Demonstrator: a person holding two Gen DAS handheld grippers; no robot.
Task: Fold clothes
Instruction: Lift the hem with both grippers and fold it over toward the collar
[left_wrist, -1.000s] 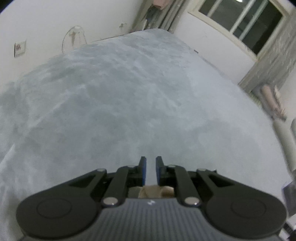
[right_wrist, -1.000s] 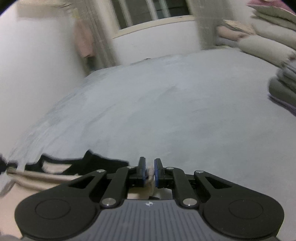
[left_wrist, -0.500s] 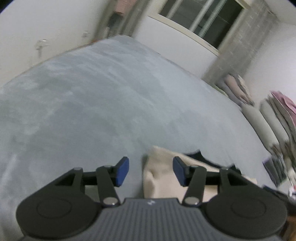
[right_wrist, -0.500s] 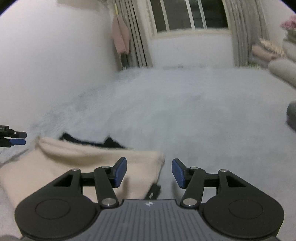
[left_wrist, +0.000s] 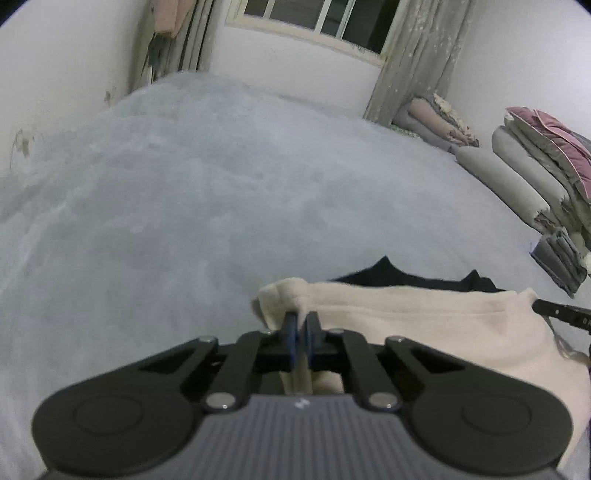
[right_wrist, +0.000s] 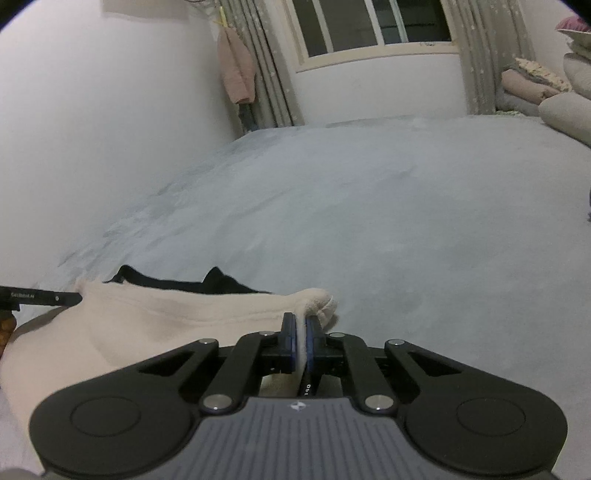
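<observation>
pinching cream garment (left_wrist: 424, 317) corners, left claw (left_wrist: 301, 325), right claw (right_wrist: 301, 325), open bed (left_wrist: 184, 206) beyond

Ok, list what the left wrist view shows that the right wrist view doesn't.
Only the left wrist view shows the folded grey stack and the long grey bolsters at the bed's right. Only the right wrist view shows the pink jacket hanging by the curtain. Both share the grey bed cover, the window, and the cream garment over black cloth, with each claw shut on a corner: left claw, right claw.
</observation>
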